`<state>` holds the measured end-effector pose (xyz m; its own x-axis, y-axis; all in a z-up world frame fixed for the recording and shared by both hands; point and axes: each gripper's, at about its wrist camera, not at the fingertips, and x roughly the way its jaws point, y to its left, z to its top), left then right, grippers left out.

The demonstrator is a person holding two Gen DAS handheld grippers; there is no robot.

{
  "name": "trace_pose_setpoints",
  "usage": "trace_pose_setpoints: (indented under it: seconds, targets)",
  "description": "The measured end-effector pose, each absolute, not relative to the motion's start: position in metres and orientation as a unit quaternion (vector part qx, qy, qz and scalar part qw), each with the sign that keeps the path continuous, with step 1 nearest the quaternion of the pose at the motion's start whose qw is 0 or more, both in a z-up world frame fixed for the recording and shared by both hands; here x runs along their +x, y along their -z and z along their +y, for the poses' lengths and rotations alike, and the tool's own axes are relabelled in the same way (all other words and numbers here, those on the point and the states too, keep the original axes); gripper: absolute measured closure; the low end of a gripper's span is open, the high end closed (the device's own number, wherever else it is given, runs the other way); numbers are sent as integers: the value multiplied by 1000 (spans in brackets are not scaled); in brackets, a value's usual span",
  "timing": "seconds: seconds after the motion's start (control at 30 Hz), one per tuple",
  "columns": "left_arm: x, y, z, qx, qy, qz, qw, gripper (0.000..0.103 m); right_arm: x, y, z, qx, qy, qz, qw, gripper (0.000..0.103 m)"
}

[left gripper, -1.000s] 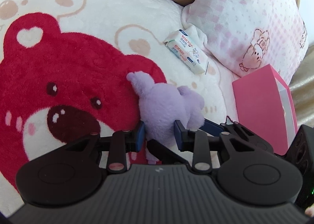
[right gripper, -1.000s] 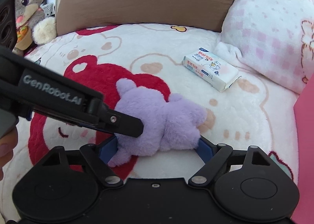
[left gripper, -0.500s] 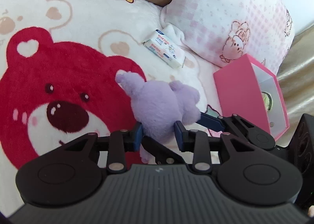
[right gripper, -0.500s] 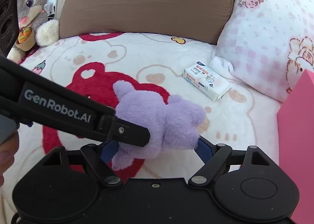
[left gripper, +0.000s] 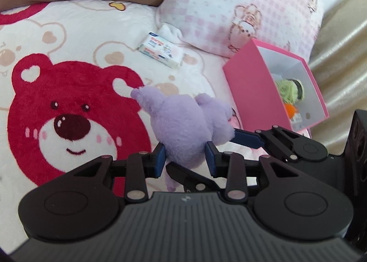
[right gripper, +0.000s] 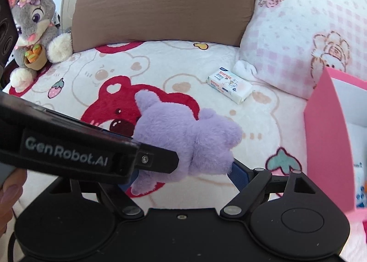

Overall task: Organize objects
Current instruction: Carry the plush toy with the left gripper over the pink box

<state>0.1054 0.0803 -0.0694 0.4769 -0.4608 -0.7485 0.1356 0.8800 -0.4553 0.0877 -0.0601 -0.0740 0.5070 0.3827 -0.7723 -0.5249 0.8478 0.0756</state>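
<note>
At the far left of the right wrist view one grey rabbit plush (right gripper: 31,23) sits propped beside the brown cushion (right gripper: 165,5), well apart from the work. On the bed's bear-print blanket (left gripper: 68,106) nothing loose shows in the middle but one small tissue pack (left gripper: 160,52), lying just beside the pink checked pillow (left gripper: 240,5). In the centre, one purple plush toy (left gripper: 185,126) appears held clear of the blanket by both grippers together. The left gripper (left gripper: 185,157) has its jaws drawn in to a narrow pinch, the blue pads pressing into the toy's lower body; the right gripper (right gripper: 183,173) has its jaws spread wide around the toy's bulk, one blue finger (right gripper: 239,173) against the toy's far side, the other mostly hidden behind the left gripper's arm, so it looks like a broad clasp on the plush. To the right stands one pink box (left gripper: 250,92), open, with what seems to be a green fuzzy item and something orange already inside, though exactly what and how many is hard to tell. As a judgement, the tidying is partway: some things are boxed, the purple toy is in hand and likely bound for the box, and the tissue pack has yet to be dealt with.
</note>
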Motion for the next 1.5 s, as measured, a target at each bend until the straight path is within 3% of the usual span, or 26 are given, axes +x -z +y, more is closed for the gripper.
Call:
trace_pose_setpoints:
  seconds: [0.63, 1.5]
  targets:
    - [54, 1, 37, -136, 236, 491, 828, 69, 28, 1, -111, -91, -261, 390, 878, 16]
    - [23, -46, -39, -69, 251, 491, 832, 68, 0, -31, -176, -68, -239, 396, 884, 16]
